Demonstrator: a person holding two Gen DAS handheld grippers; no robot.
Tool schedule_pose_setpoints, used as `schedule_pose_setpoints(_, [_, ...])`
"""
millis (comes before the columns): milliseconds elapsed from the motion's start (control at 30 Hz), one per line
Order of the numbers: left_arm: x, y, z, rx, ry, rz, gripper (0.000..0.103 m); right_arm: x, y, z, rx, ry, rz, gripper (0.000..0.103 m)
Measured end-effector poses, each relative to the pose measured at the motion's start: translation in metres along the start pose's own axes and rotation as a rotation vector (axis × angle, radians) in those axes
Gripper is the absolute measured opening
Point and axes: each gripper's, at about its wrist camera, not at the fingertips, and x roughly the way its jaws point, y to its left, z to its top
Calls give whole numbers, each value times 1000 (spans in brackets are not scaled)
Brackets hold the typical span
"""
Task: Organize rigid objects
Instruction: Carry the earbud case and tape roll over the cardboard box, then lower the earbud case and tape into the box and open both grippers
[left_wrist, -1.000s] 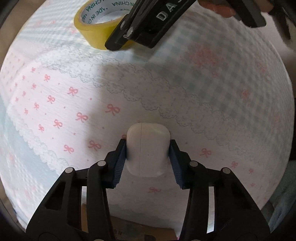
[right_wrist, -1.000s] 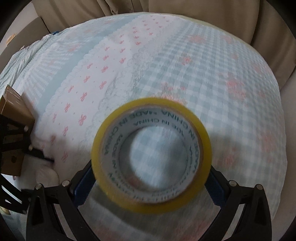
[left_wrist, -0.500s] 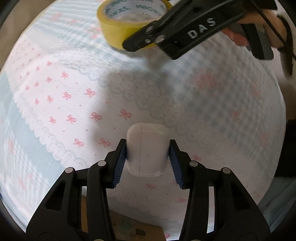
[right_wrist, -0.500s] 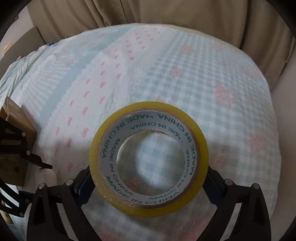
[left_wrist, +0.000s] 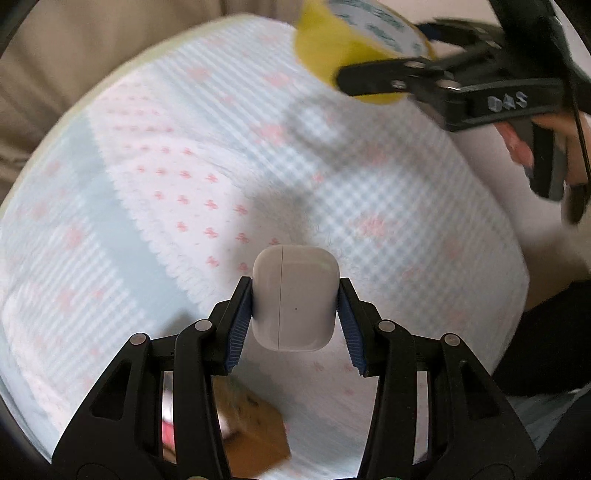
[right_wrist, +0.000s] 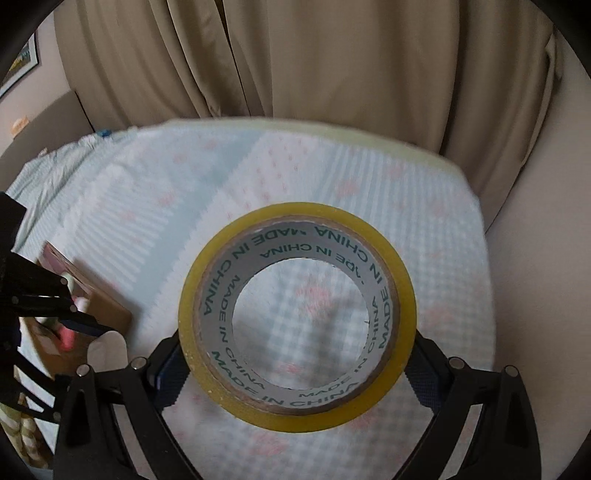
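left gripper (left_wrist: 295, 317): jaws pinching earbud case (left_wrist: 295, 295) by its sides, clear of bed (left_wrist: 166, 206) | right gripper (right_wrist: 295, 365): jaws clamp tape roll (right_wrist: 297, 314) across rim, for carrying.

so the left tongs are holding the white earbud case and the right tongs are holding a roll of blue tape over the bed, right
Not quite: the tape roll in the right tongs is yellow, not blue, as the right wrist view shows. The rest holds: the left tongs grip the white earbud case, both above the bed cover.
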Motion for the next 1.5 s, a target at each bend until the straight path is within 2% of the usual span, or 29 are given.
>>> schedule_pose_setpoints(200, [-84,16,-35,-142,-88,40,42,-80,35,28,-8,-37,-3,97])
schedule_pose_setpoints(367, [-132,38,-75,-280,-129,78,42,-136,77,50,-10,-49,51,97])
schedule_pose_setpoints(467, [-158,55,-110,-368,-148,108,42,-155,110,57,-29,-54,85,97])
schedule_pose_setpoints(600, [-170,75,-155,-453,-153,135,42,-162,156,56,-61,-47,134,97])
schedule_pose_setpoints(767, [-165,103,-201,-495,-138,165,42,-144,219,48,-83,-9,171,97])
schedule_pose_setpoints(933, [-152,144,-245,-526,-117,141,42,-112,277,39,-65,49,178,97])
schedule_pose_setpoints(1133, [-125,195,-270,-526,-68,127,42,-60,337,26,81,146,127,97])
schedule_pose_setpoints(1233, [-109,219,-277,-526,-44,112,42,-35,350,17,177,193,108,97])
schedule_pose_setpoints(1400, [-75,248,-279,-491,12,110,42,11,363,-4,324,282,13,97])
schedule_pose_setpoints(1500, [-55,262,-279,-504,43,92,42,37,366,-16,391,332,4,97])
